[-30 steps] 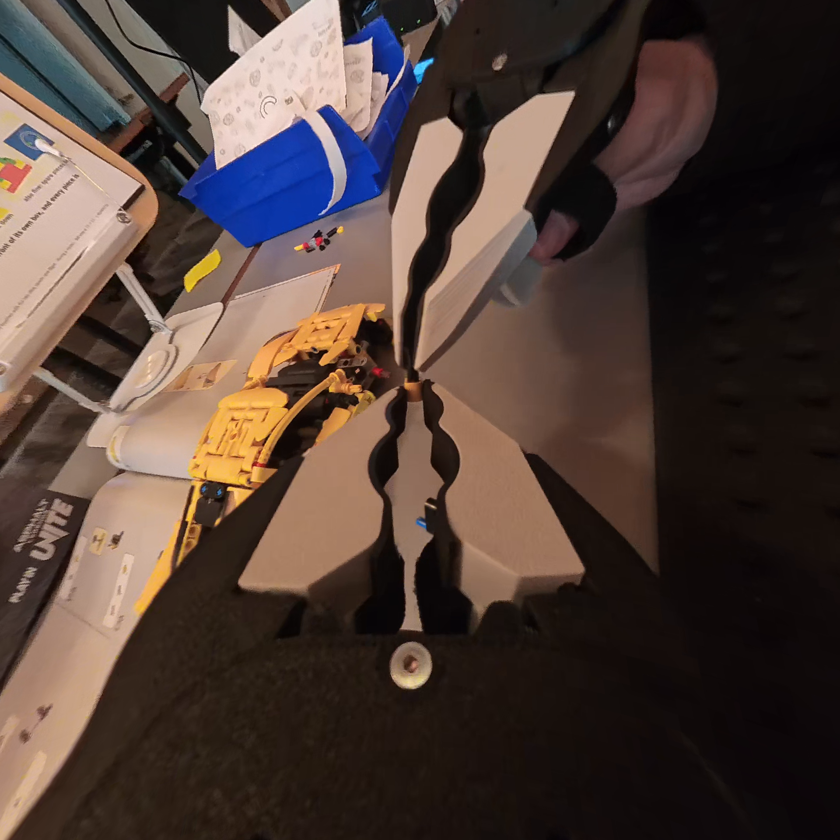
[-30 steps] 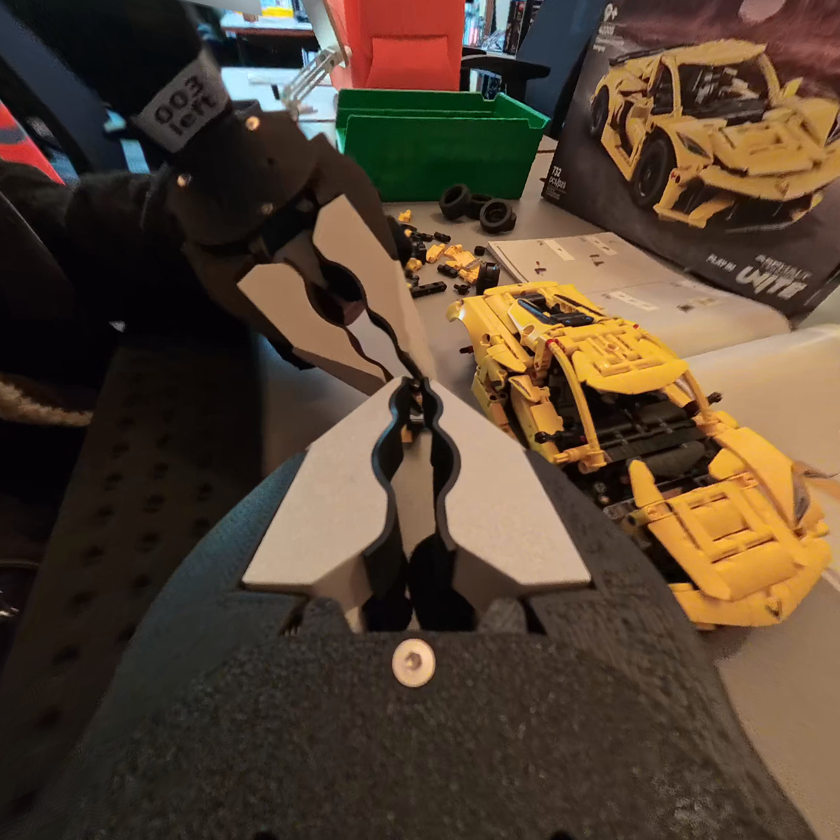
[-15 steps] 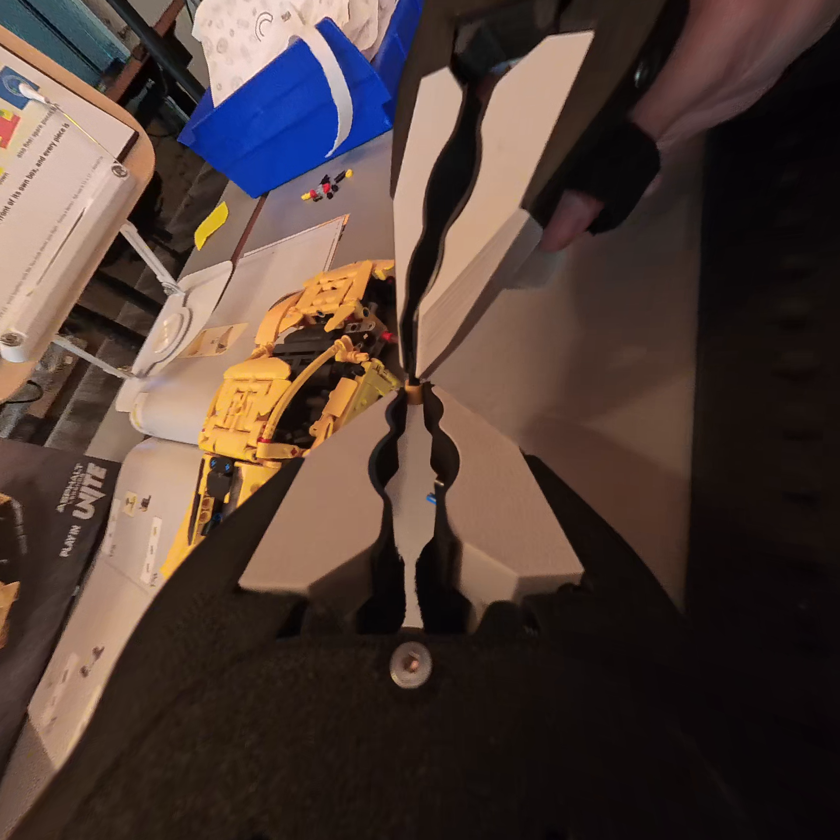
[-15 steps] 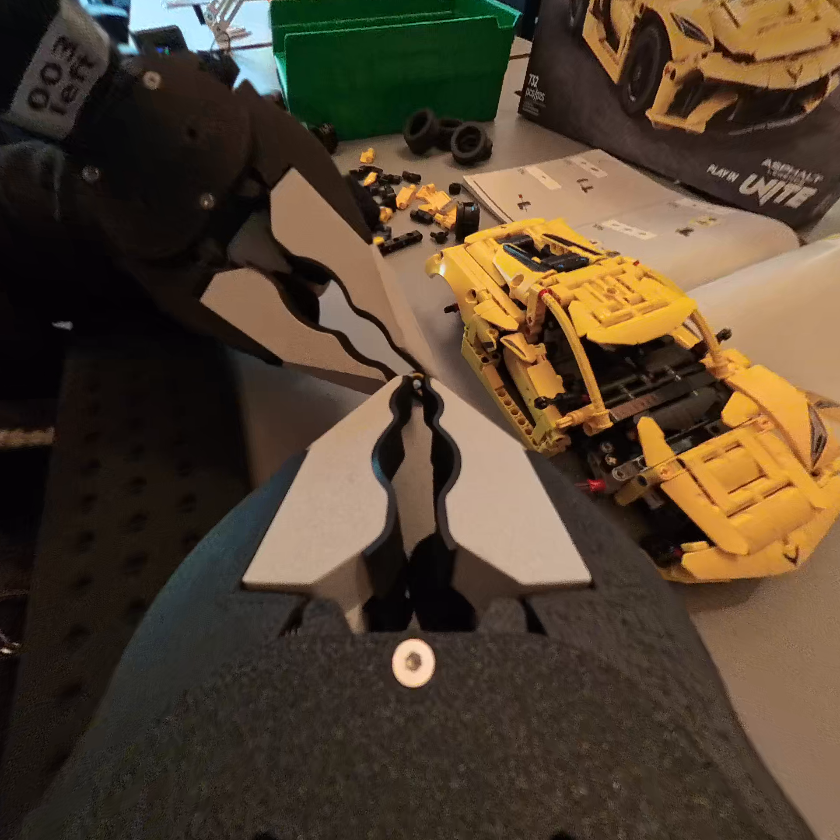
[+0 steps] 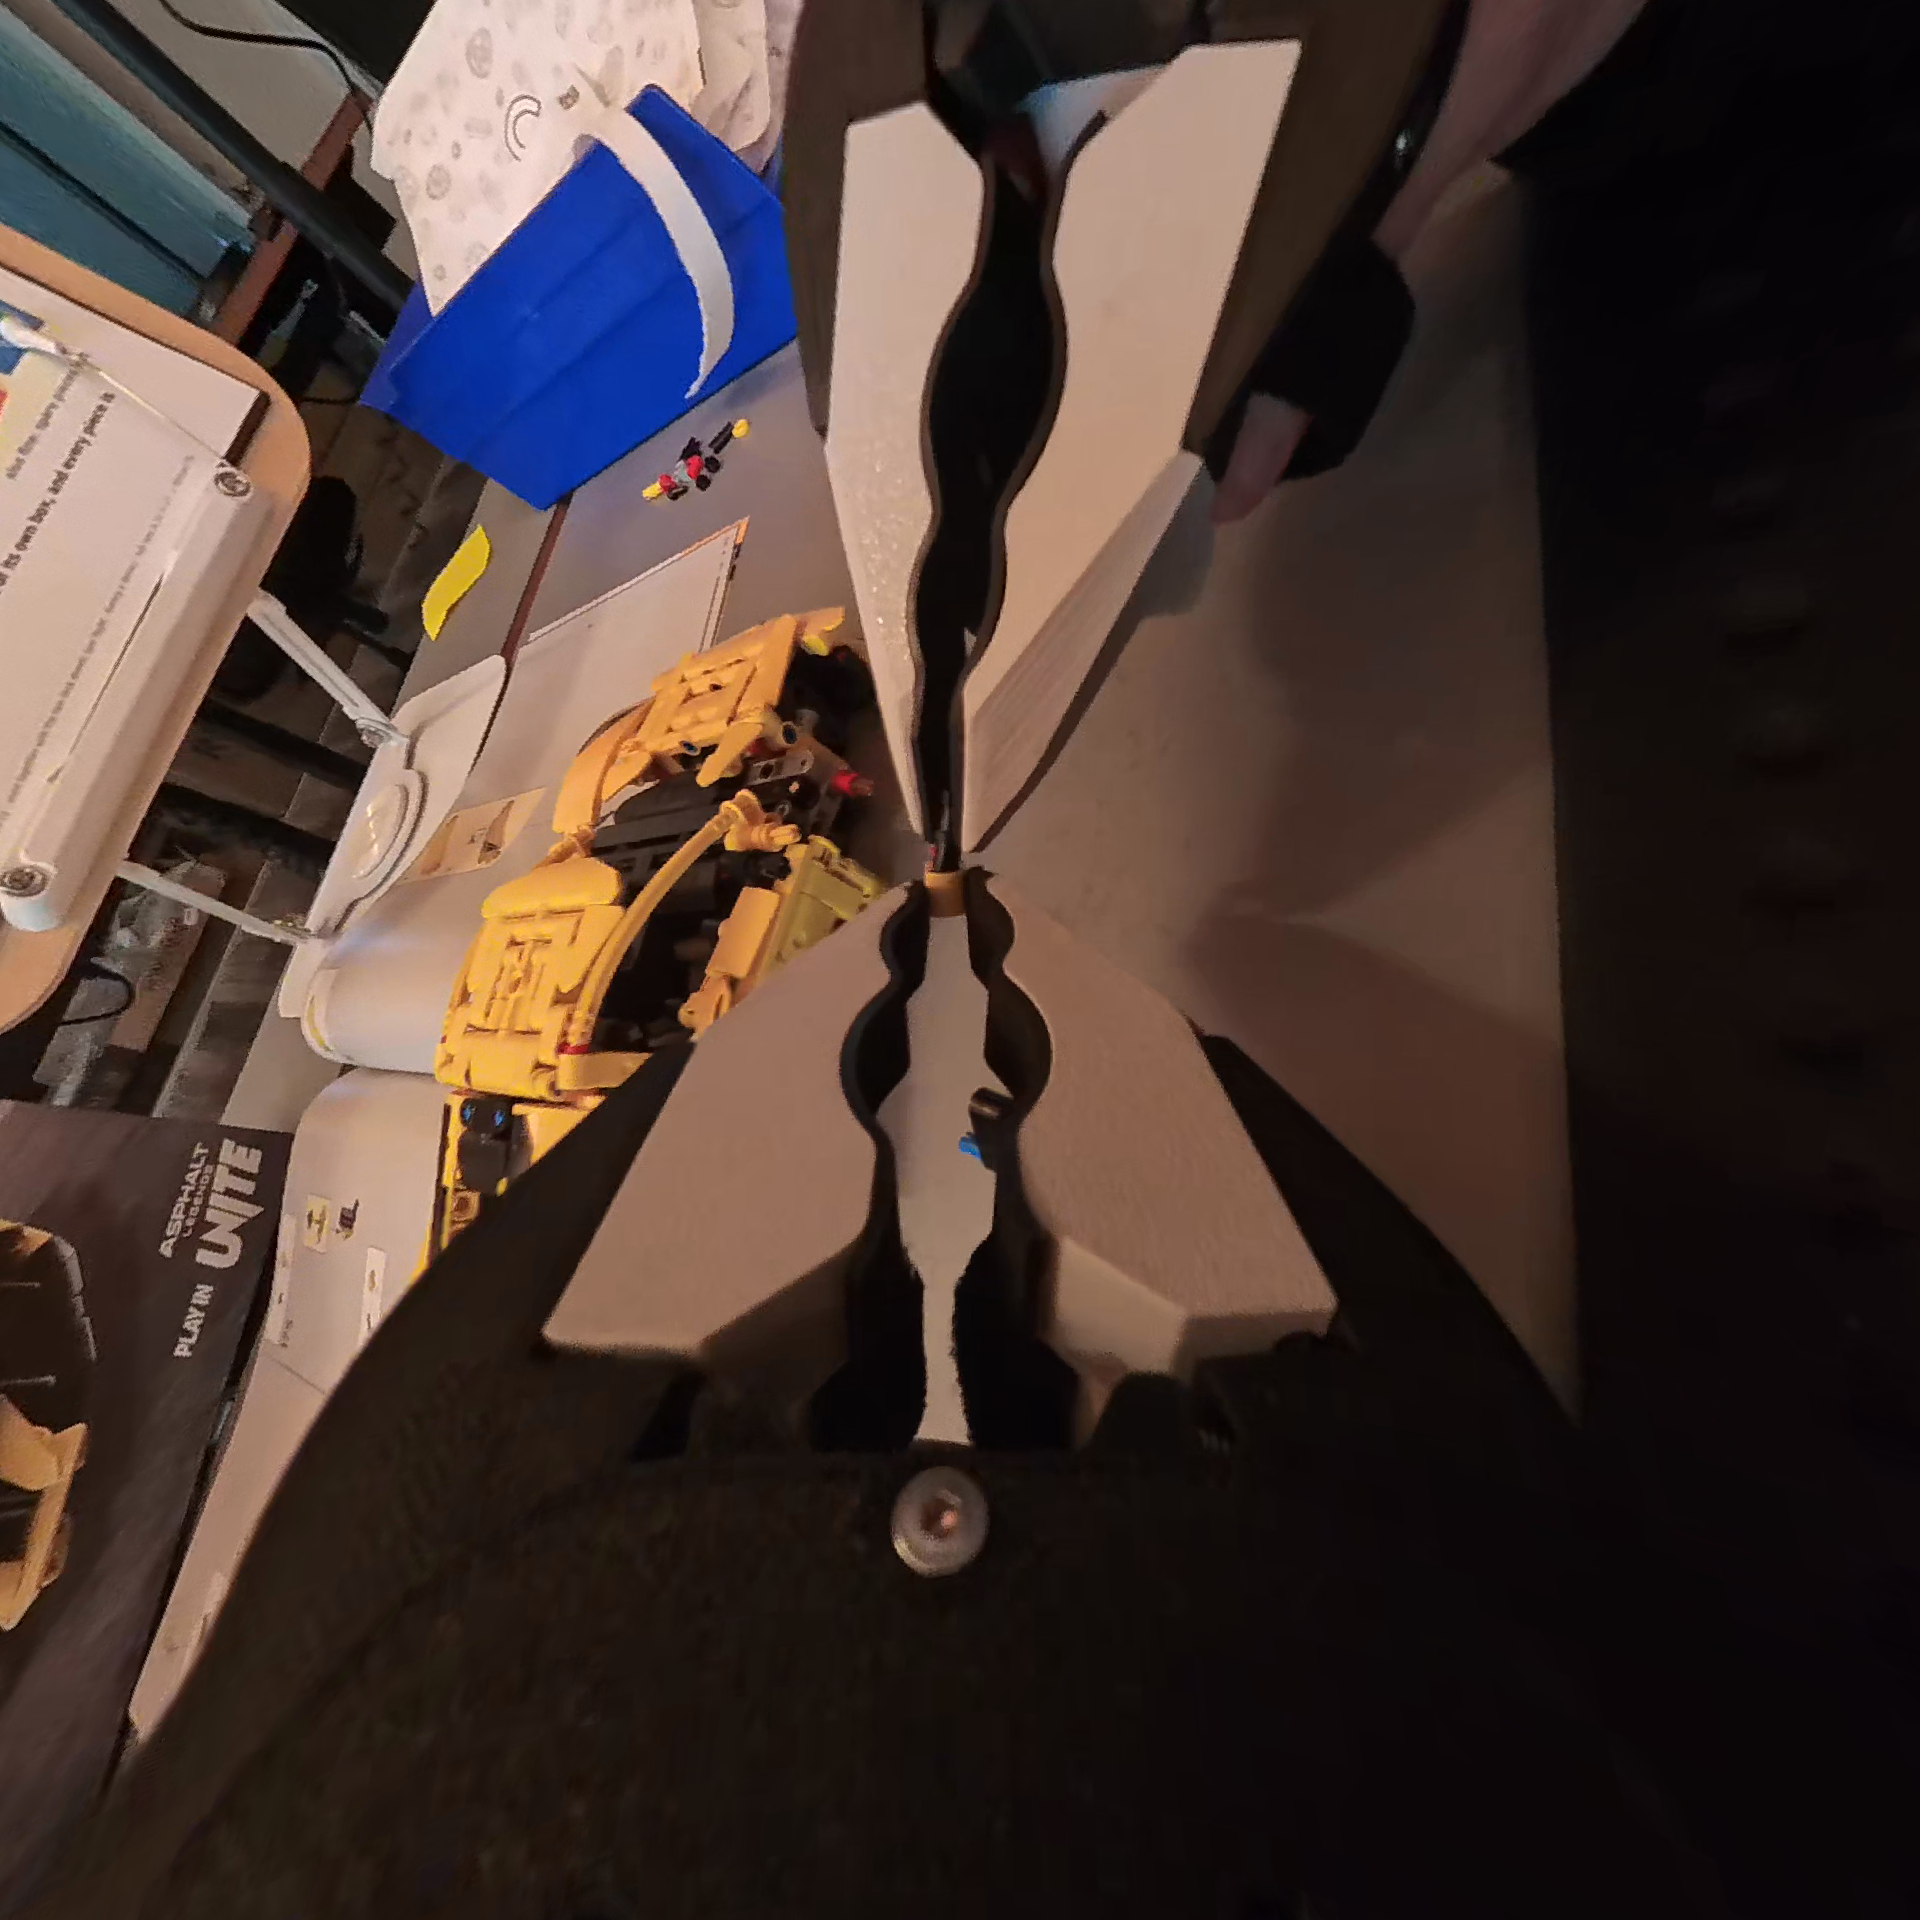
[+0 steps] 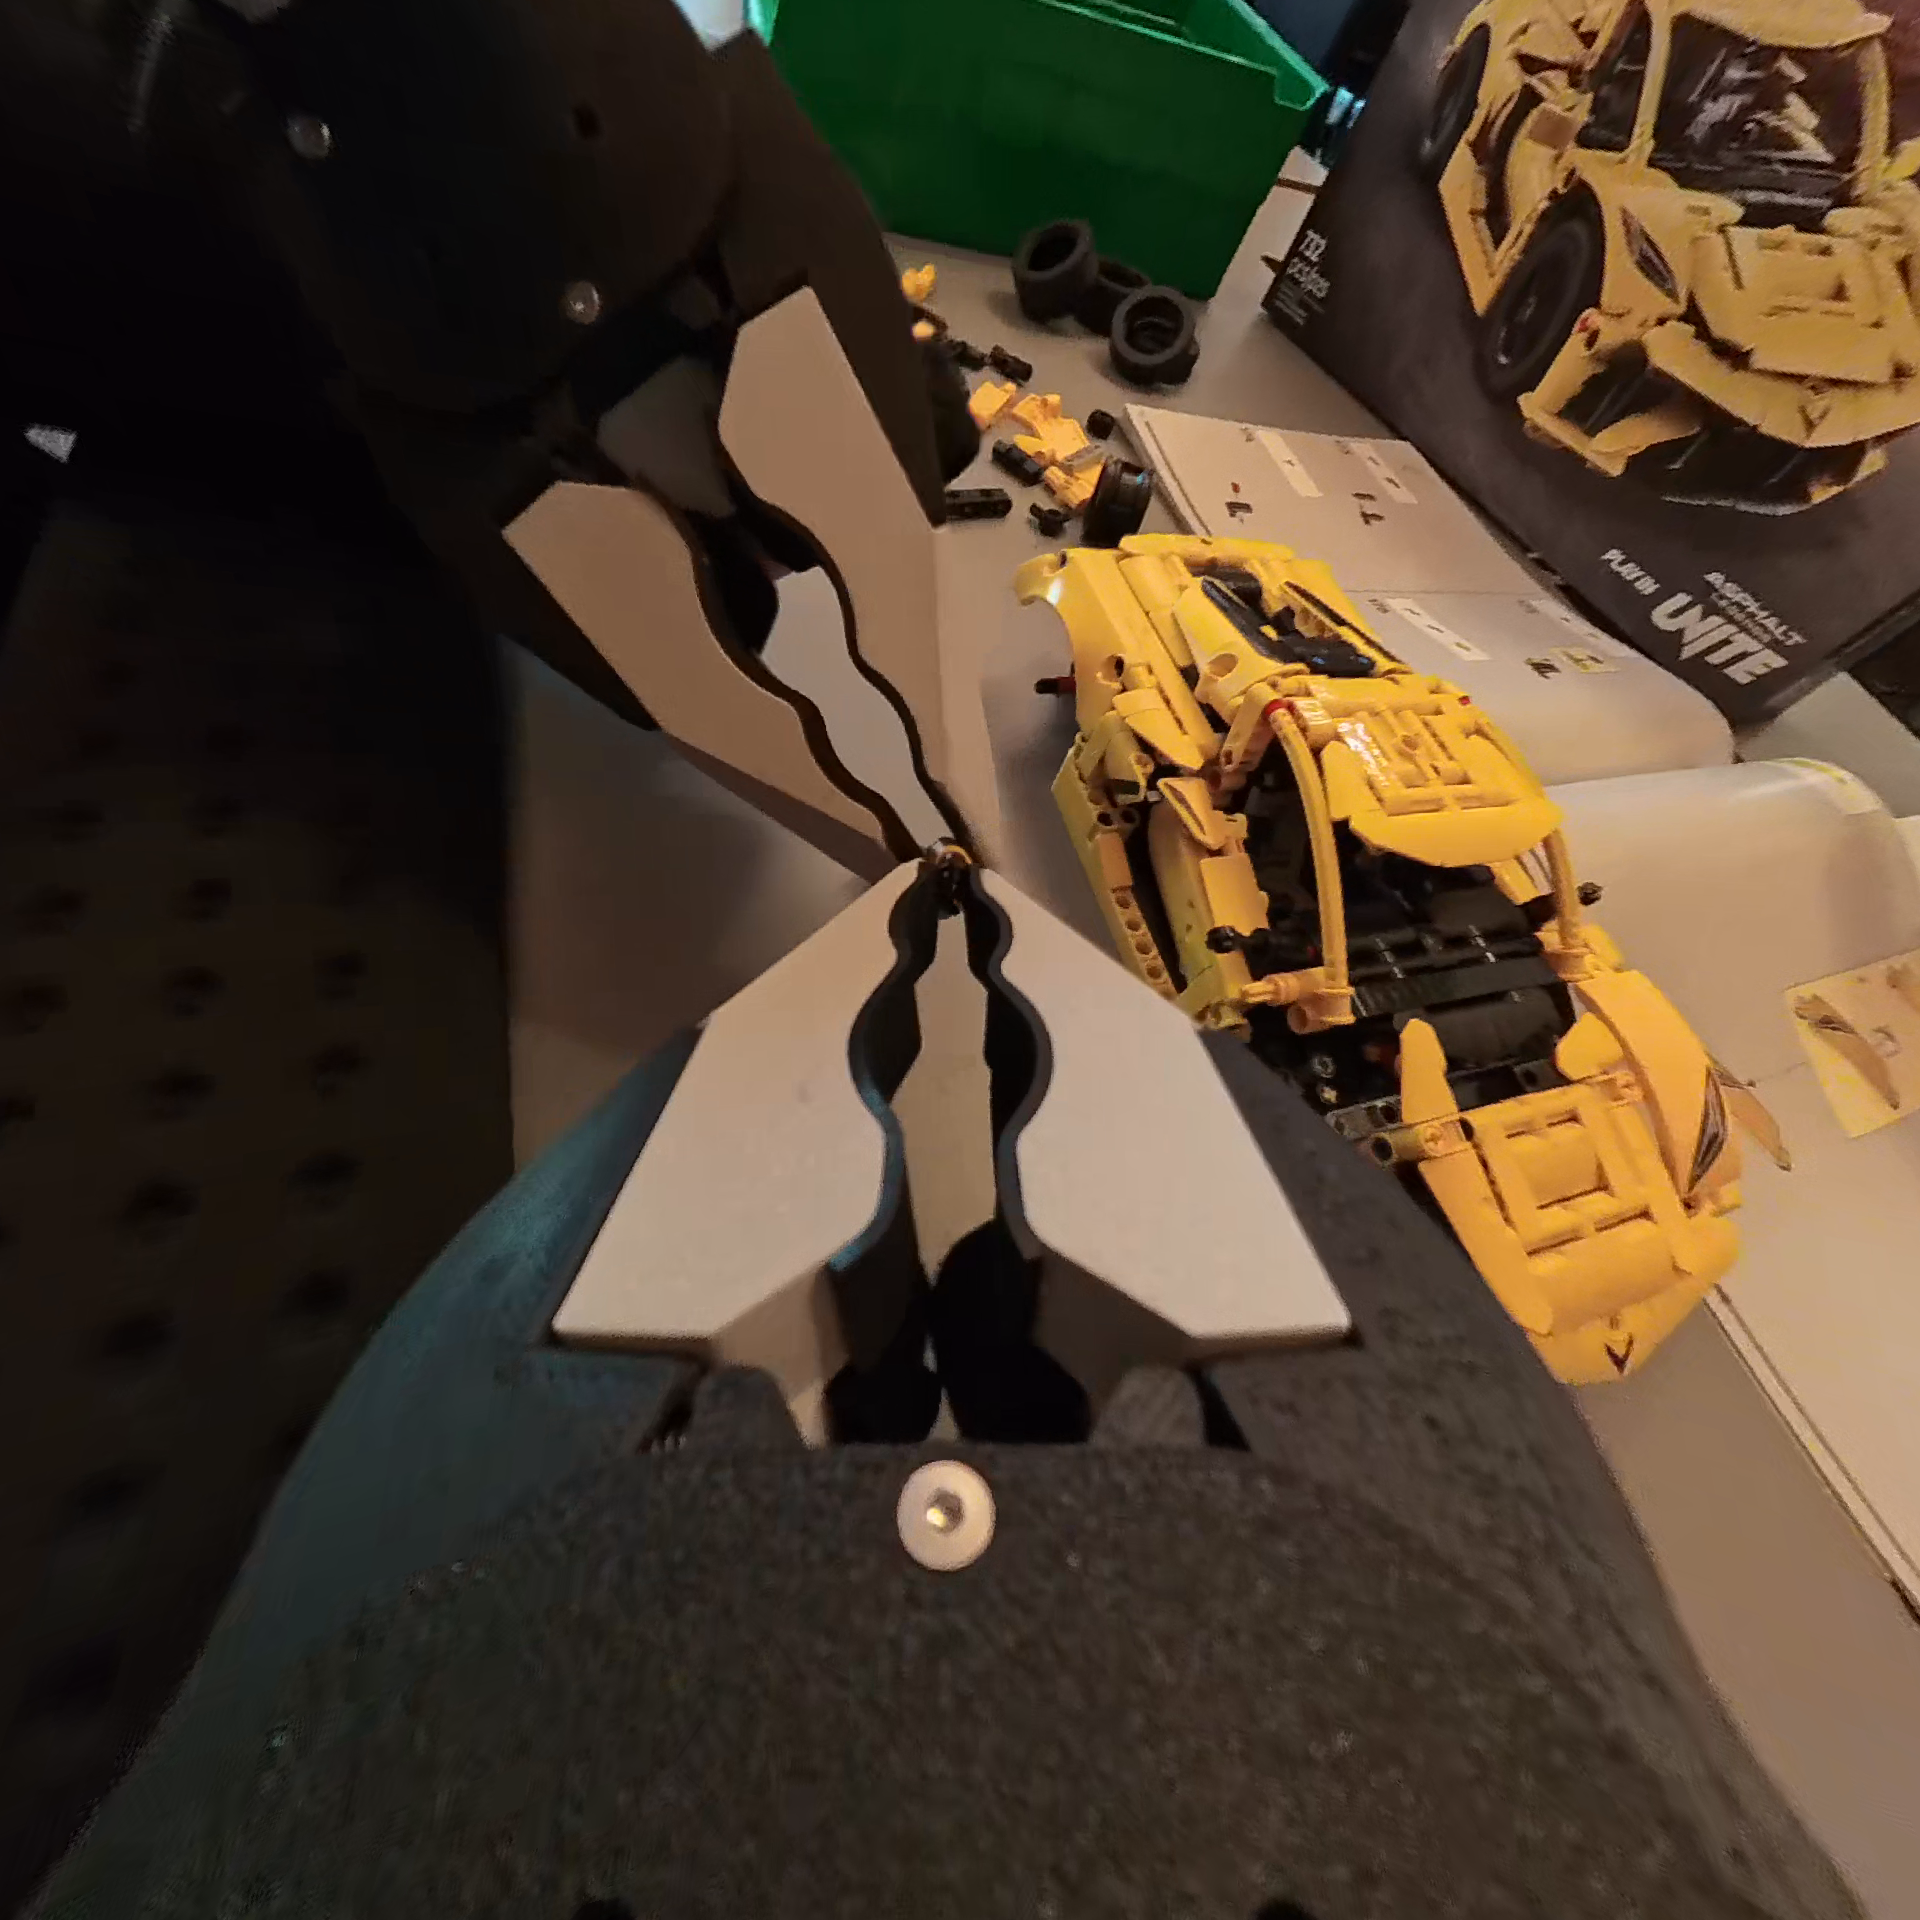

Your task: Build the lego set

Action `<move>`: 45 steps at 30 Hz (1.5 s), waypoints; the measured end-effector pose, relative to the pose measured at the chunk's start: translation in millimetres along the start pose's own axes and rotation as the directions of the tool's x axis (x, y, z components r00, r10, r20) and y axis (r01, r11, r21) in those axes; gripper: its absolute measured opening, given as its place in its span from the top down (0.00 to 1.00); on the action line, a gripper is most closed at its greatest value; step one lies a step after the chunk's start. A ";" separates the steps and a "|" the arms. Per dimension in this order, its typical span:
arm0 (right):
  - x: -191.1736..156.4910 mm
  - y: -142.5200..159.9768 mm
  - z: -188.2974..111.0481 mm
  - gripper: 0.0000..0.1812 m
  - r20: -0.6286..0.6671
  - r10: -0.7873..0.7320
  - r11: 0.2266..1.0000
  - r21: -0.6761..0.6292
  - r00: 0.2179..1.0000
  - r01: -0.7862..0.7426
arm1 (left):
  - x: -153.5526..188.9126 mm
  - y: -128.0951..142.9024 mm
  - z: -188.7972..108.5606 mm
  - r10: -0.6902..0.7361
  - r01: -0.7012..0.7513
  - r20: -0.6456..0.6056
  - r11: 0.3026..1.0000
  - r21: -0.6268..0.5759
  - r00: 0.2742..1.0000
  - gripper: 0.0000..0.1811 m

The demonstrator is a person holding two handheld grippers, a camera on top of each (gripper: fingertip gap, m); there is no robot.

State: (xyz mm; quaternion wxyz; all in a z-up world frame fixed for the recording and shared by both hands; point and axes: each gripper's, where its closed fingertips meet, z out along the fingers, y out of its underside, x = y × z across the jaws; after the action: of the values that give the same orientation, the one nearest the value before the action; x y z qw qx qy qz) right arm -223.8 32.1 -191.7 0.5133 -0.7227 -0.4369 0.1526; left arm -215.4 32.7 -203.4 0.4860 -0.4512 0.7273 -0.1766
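Note:
The yellow lego car [image 6: 1351, 883] lies on the grey table, part built, and also shows in the left wrist view [image 5: 623, 904]. My left gripper [image 5: 943, 896] is shut on a small yellow ring piece [image 5: 943, 891]. My right gripper [image 6: 948, 888] is shut on a small black pin [image 6: 948, 896]. The two grippers meet tip to tip just beside the car, pin against ring. The right gripper [image 5: 940, 836] comes in from the top of the left wrist view. The left gripper [image 6: 935, 844] comes in from the upper left of the right wrist view.
A green bin [image 6: 1039, 125], black tyres [image 6: 1101, 301] and loose small pieces [image 6: 1039, 447] lie behind the car. The open manual [image 6: 1351, 540] and set box [image 6: 1662, 312] are at the right. A blue bin [image 5: 582, 312] holds papers. A black mat [image 6: 208, 1039] borders the table. My two grippers' fingertips are within a few centimetres of each other.
Both grippers stay shut on their pieces and stay tip to tip. They have shifted together, so the car sits nearer and more turned in both views.

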 end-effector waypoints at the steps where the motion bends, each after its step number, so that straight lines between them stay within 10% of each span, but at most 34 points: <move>1: -1.1 2.1 0.2 0.98 0.007 -0.011 1.000 -0.009 1.000 0.012 | 1.9 0.8 0.8 0.012 -0.012 -0.005 1.000 -0.005 1.000 0.97; 10: -10.3 15.5 2.7 0.98 -0.014 -0.250 0.961 -0.128 0.968 0.247 | 15.5 8.5 6.4 0.145 -0.146 -0.016 0.985 -0.091 0.989 0.97; 16: -16.1 19.0 1.4 0.98 0.112 0.046 0.994 -0.104 0.993 -0.035 | 21.5 7.8 7.8 0.211 -0.211 -0.012 0.971 -0.114 0.978 0.97; 23: -10.5 14.7 4.6 0.98 0.039 0.038 0.991 -0.126 0.999 -0.033 | 14.3 8.2 6.6 0.197 -0.192 0.023 0.973 -0.130 0.980 0.97; 45: 1.2 -12.0 -5.4 0.98 0.066 0.207 0.973 0.092 0.976 -0.212 | -0.3 -11.1 -4.4 -0.179 0.185 -0.080 0.980 0.073 0.981 0.96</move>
State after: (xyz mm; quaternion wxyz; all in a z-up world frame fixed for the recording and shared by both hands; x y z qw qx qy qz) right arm -225.2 30.9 -178.6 0.5170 -0.7340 -0.3643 0.2475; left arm -213.8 26.3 -193.4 0.4586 -0.4894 0.6926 -0.2654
